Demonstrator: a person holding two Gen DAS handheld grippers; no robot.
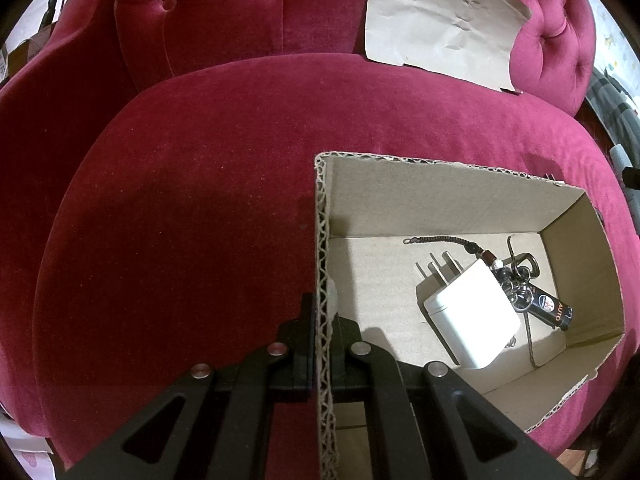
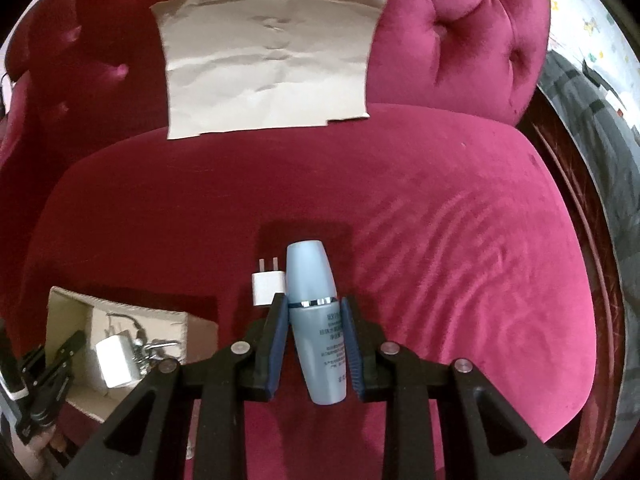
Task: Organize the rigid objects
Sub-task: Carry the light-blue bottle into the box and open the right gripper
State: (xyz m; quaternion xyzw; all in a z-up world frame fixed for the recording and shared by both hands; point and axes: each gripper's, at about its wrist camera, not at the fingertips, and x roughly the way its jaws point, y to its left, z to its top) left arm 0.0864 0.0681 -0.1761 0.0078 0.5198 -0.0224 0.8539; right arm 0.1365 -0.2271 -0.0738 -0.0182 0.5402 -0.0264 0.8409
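The blue bottle [image 2: 316, 320] is clamped between the blue pads of the right gripper [image 2: 314, 308], cap end pointing away from the camera, above the front-middle of the red velvet seat cushion [image 2: 460, 220]; it appears lifted clear of the fabric, though whether it touches cannot be told for sure. The jaws stand only partly closed, stopped by the bottle's body, and press on it at the silver band below the cap, a sensible hold since the body is widest and firmest there. Just beside the bottle, on the cushion, lies a small white plug [image 2: 267, 286], apparently yet to be sorted. The cardboard box [image 1: 440, 200] sits toward the seat's front left part and already holds a large white charger [image 1: 472, 316] and a bunch of keys [image 1: 528, 288] with a cord. The left gripper [image 1: 322, 344] has its jaws shut on the box's near-left wall, one finger inside and one outside, seemingly to steady the box for the bottle. A crumpled brown paper sheet [image 2: 272, 60] leans against the chair back.
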